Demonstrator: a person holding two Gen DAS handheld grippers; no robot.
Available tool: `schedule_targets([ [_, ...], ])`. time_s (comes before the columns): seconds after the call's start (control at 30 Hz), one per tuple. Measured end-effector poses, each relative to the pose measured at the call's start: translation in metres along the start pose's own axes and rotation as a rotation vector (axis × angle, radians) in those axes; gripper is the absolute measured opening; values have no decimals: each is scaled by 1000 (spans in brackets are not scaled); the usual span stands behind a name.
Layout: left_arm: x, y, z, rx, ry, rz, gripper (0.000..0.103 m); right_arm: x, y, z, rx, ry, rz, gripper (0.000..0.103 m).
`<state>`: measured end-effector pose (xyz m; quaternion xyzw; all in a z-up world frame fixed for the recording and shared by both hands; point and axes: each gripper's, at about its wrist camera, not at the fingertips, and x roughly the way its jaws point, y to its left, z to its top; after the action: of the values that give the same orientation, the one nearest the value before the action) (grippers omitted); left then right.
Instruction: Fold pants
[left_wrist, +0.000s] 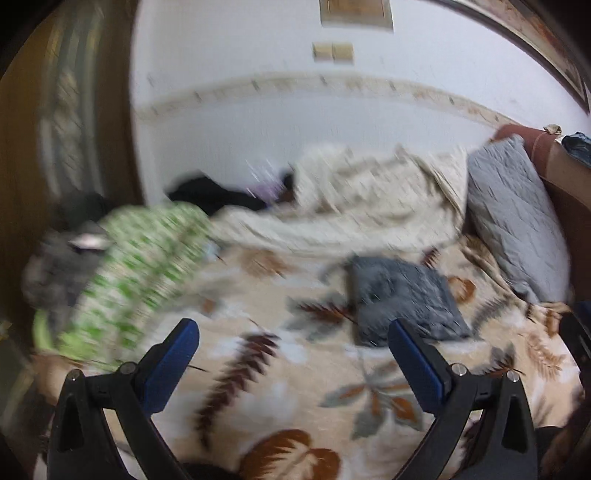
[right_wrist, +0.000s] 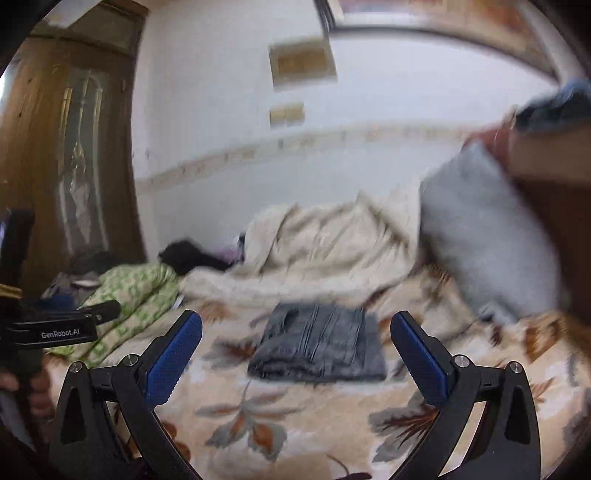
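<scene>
Grey pants (right_wrist: 321, 341) lie folded into a flat rectangle on the leaf-patterned bed cover (right_wrist: 295, 417). In the left wrist view the same pants (left_wrist: 402, 295) sit ahead and to the right. My left gripper (left_wrist: 293, 332) hangs open above the bed cover, short of the pants, with nothing between its blue pads. My right gripper (right_wrist: 295, 325) is open too, held back from the pants, which show between its fingers. The left gripper's body (right_wrist: 62, 328) appears at the left edge of the right wrist view, held by a hand (right_wrist: 37, 387). Both views are motion-blurred.
A green-and-white blanket (left_wrist: 140, 266) is bunched at the left. A cream duvet (left_wrist: 354, 206) is heaped along the white wall, with dark clothes (left_wrist: 214, 195) beside it. A grey pillow (left_wrist: 513, 218) leans on the brown headboard (left_wrist: 561, 177) at right. A wooden door (right_wrist: 66, 147) stands left.
</scene>
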<state>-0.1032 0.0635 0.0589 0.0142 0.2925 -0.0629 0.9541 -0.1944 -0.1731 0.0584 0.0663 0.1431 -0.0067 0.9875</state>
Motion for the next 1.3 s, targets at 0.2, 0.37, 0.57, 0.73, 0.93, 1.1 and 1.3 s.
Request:
schedule_targets([
  [0.2, 132, -6, 12, -33, 241, -75, 103, 106, -88, 1, 243, 343, 46, 103],
  [0.37, 209, -31, 13, -34, 341, -142, 103, 189, -137, -7, 427, 452, 63, 103],
  [0.57, 264, -46, 6, -102, 425, -259, 103, 268, -167, -31, 481, 575, 57, 103],
  [0.73, 287, -56, 7, -111, 439, -366, 103, 283, -183, -54, 505, 595, 49, 103],
  [0.93, 297, -67, 10, -56, 410, -455, 103, 305, -181, -63, 531, 656, 113, 103],
  [1.1, 310, -67, 2, -104, 444, -537, 103, 319, -178, -69, 532, 685, 153, 103],
  [1.3, 319, -78, -8, -103, 464, -584, 101, 320, -189, -73, 612, 678, 220, 97],
])
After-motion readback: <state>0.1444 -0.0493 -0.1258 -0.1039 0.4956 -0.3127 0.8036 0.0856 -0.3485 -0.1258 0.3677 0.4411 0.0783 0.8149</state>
